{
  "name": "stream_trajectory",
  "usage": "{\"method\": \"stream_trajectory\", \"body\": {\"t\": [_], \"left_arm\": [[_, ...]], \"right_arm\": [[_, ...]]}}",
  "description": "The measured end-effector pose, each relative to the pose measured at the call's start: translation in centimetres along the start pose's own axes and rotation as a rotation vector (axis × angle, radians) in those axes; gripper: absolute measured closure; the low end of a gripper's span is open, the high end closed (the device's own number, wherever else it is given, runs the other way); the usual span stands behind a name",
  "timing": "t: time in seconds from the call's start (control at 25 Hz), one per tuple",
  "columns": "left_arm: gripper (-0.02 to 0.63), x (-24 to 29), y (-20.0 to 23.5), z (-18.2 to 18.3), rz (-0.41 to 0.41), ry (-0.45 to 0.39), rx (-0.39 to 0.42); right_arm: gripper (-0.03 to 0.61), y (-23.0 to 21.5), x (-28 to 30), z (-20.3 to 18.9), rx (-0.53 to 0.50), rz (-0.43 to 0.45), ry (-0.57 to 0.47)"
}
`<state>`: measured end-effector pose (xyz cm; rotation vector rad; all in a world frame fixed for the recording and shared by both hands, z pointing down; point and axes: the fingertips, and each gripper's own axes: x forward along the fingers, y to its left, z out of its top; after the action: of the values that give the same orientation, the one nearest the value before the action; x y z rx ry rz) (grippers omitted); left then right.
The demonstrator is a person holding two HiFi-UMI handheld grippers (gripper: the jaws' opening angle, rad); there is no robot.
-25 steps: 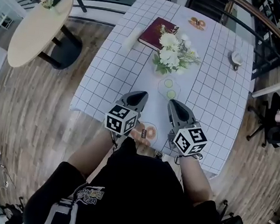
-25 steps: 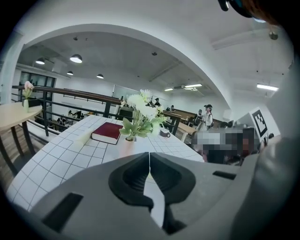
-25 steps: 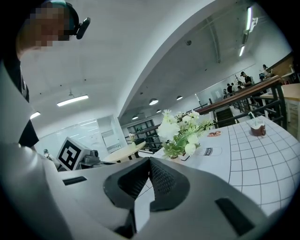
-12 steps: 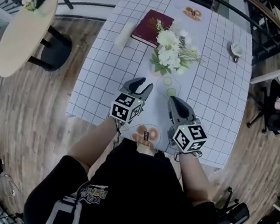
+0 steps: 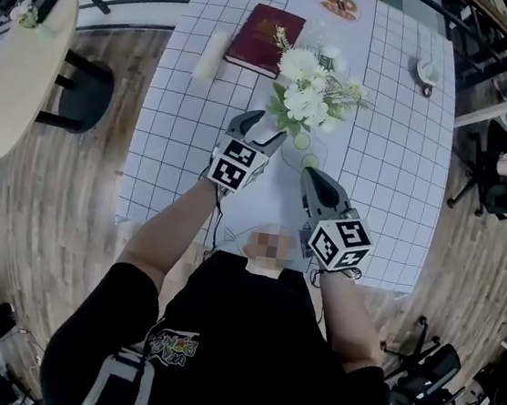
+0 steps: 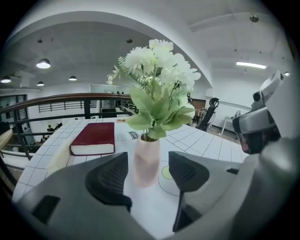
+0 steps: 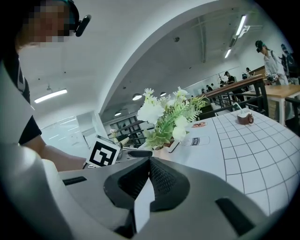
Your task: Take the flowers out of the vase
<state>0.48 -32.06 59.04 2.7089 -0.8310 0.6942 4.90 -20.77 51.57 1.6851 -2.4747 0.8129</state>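
A bunch of white flowers with green leaves (image 6: 157,75) stands in a pale pink vase (image 6: 146,159) on the white gridded table (image 5: 377,166). My left gripper (image 6: 147,164) is right in front of the vase with its jaws opening wide. The vase shows in the gap between them, and neither pad touches it. From the head view, the left gripper (image 5: 264,130) reaches under the flowers (image 5: 304,89), which hide the vase. My right gripper (image 5: 310,172) hangs nearer the table's front edge, shut and empty; its pads meet (image 7: 150,164) in the right gripper view.
A dark red book (image 5: 264,38) lies behind the flowers, with a white roll (image 5: 210,54) to its left. A cup (image 5: 425,71) and a small plate (image 5: 340,6) sit at the far right. A round mat (image 5: 307,153) lies by the vase. A round wooden table (image 5: 18,67) stands left.
My left gripper has moved forward to the vase and its jaws have gone from shut to wide apart. My right gripper has edged forward and stayed shut.
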Motion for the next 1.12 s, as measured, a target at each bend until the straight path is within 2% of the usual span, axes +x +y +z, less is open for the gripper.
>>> {"method": "stream_trajectory", "body": {"t": [0.32, 0.64, 0.84, 0.88, 0.96, 1.12], "left_arm": [[0.350, 2.9, 0.1, -0.7, -0.108, 0.014, 0.104], [0.376, 3.4, 0.1, -1.1, -0.163, 0.012, 0.134], [0.379, 3.2, 0.1, -1.1, -0.178, 0.005, 0.135], [0.379, 3.3, 0.1, -1.1, -0.178, 0.004, 0.134], [0.379, 3.4, 0.1, -1.1, -0.174, 0.001, 0.131], [0.379, 3.3, 0.0, -1.2, -0.173, -0.003, 0.128]], "right_arm": [[0.557, -1.4, 1.7, -0.5, 0.016, -0.059, -0.030], [0.556, -2.3, 4.2, -1.3, 0.006, -0.106, -0.046], [0.552, -2.1, 5.8, -1.4, -0.035, -0.093, -0.063], [0.541, -2.1, 6.2, -1.4, -0.042, -0.092, -0.067], [0.459, -2.3, 6.9, -1.2, -0.049, -0.091, -0.076], [0.418, -2.9, 8.8, -0.8, -0.066, -0.092, -0.092]]}}
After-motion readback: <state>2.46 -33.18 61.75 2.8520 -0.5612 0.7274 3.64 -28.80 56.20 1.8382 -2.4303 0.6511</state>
